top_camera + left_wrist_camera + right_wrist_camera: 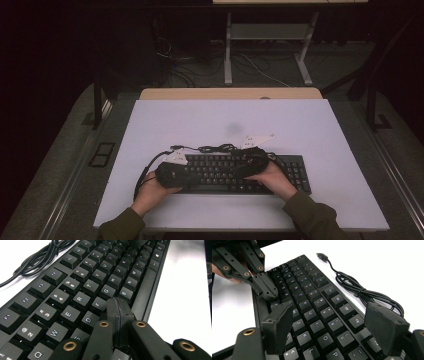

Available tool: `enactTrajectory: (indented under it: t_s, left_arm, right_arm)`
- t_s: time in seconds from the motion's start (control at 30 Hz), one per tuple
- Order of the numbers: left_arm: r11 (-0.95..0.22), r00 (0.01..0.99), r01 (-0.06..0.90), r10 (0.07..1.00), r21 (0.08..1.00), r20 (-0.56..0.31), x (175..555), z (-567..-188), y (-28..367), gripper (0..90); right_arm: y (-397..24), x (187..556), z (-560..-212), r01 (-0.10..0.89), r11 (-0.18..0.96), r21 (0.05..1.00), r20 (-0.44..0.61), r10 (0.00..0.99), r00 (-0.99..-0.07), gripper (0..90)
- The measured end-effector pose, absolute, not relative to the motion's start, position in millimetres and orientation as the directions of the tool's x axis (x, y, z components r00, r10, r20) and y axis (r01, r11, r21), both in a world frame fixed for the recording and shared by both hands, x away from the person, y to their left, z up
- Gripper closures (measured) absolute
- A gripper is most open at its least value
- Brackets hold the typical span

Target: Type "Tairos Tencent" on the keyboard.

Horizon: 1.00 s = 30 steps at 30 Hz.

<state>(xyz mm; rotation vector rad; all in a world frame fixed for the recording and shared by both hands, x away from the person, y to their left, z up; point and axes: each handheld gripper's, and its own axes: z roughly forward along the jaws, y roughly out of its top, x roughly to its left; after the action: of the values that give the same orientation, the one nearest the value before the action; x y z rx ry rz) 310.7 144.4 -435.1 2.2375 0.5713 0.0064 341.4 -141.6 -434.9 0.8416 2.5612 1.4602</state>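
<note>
A black keyboard [292, 172] lies near the front edge of the white table, its keys close up in the left gripper view [75, 290] and the right gripper view [317, 302]. My left gripper [117, 306] is shut, jaws pressed together with nothing between them, tips low over the keys by F and V. It also appears in the high view [200, 172] and the right gripper view [265, 290]. My right gripper [332, 322] is open, jaws wide apart above the keys around J, K and O. In the high view it [237, 167] sits over the keyboard's middle.
The keyboard's black cable [215, 148] lies coiled on the table just behind it, also seen beside the function keys [37, 257] [362, 292]. Its USB plug [322, 256] rests loose on the white top. Bare table [225, 120] stretches behind and to both sides.
</note>
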Motion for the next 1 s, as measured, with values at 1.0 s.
enactTrajectory:
  t_s: [1.0]
  left_arm:
    - [-0.516, 0.874, 0.4, 0.464, 0.758, -0.145, 323.3, -422.8, 156.4, 89.7]
  right_arm:
    - [-140.7, 341.0, -434.4, 0.423, 0.396, 0.815, 0.199, 0.494, -0.846, 22.7]
